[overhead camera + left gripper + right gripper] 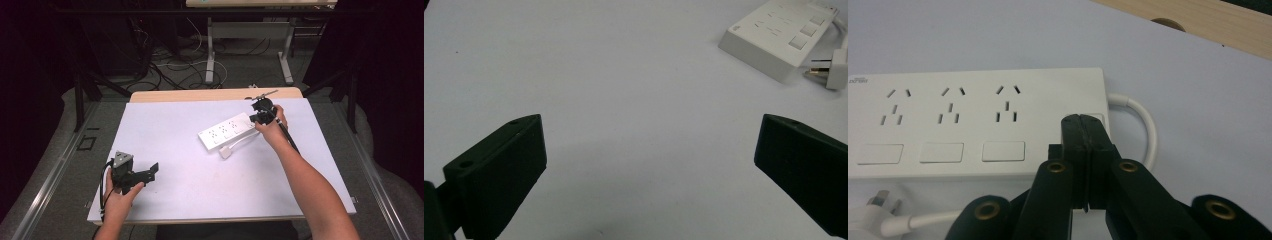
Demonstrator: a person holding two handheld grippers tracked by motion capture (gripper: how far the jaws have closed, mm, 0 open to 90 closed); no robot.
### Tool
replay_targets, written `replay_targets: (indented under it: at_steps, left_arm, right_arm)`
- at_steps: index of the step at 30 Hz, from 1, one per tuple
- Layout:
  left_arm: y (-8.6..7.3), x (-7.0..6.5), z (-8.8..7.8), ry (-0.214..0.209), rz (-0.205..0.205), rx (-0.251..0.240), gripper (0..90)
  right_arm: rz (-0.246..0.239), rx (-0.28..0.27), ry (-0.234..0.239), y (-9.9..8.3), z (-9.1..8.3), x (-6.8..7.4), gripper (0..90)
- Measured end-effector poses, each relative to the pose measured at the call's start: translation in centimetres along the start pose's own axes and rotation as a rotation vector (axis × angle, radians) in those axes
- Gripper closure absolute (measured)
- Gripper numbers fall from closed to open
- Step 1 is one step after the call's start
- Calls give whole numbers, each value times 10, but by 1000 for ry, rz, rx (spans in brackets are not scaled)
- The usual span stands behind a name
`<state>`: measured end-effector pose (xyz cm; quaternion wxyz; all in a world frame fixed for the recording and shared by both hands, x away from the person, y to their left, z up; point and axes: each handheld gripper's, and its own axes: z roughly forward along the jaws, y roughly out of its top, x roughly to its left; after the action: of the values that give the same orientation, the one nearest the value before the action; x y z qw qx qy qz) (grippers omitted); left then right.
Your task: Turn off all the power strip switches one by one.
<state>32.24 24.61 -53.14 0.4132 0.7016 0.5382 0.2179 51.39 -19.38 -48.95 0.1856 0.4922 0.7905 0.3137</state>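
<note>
One white power strip (227,131) is lying on the white sheet (190,185) that is covering the desk, in the far right part of it, well away from the near edge and turned at an angle to the edges. The right gripper view is showing three socket groups on the power strip (973,122) and three flat rectangular switches in a row below them. One white cable (1140,125) is leaving its short end in a curve, and one white plug (226,152) is lying on the sheet just beside the long side of the strip that is facing the near edge.

The right gripper (261,118) is sitting at the end of the strip that is nearer to the right edge of the desk. Its two black jaws are pressed together with nothing between them, and their tips (1084,125) are lying over the strip's top surface next to the third switch; I cannot tell if they are touching it.

The left gripper (150,172) is resting near the near left corner of the desk, well apart from the strip. Its two jaws are spread wide and are holding nothing, with bare sheet between them. In the left gripper view the strip (781,42) and the plug (831,72) are lying far off.
</note>
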Motion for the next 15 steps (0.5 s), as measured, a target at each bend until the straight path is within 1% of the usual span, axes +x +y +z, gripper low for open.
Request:
replay_targets:
  at_steps: [1,2,6,7,9,10,14,15]
  left_arm:
    - [0,0,0,0,-4,-5,3]
    - [0,1,0,1,-6,-3,4]
    - [0,1,0,1,-6,-5,4]
    - [0,1,0,1,-3,-5,3]
    - [0,1,0,0,-3,-4,3]
    - [0,1,0,0,-3,-4,3]
    - [0,1,1,-1,-7,-5,3]
    - [-1,1,1,-1,-7,-6,3]
  right_arm:
    - [-2,5,6,1,1,0,900]
    - [7,2,3,1,2,0,900]
    - [8,7,5,1,6,-2,900]
    - [16,8,-1,1,7,-2,900]
    - [38,13,2,0,11,-4,900]
    - [29,16,-5,0,12,-6,900]
    - [36,22,-10,0,16,-7,900]
    - [49,26,-8,0,16,-7,900]
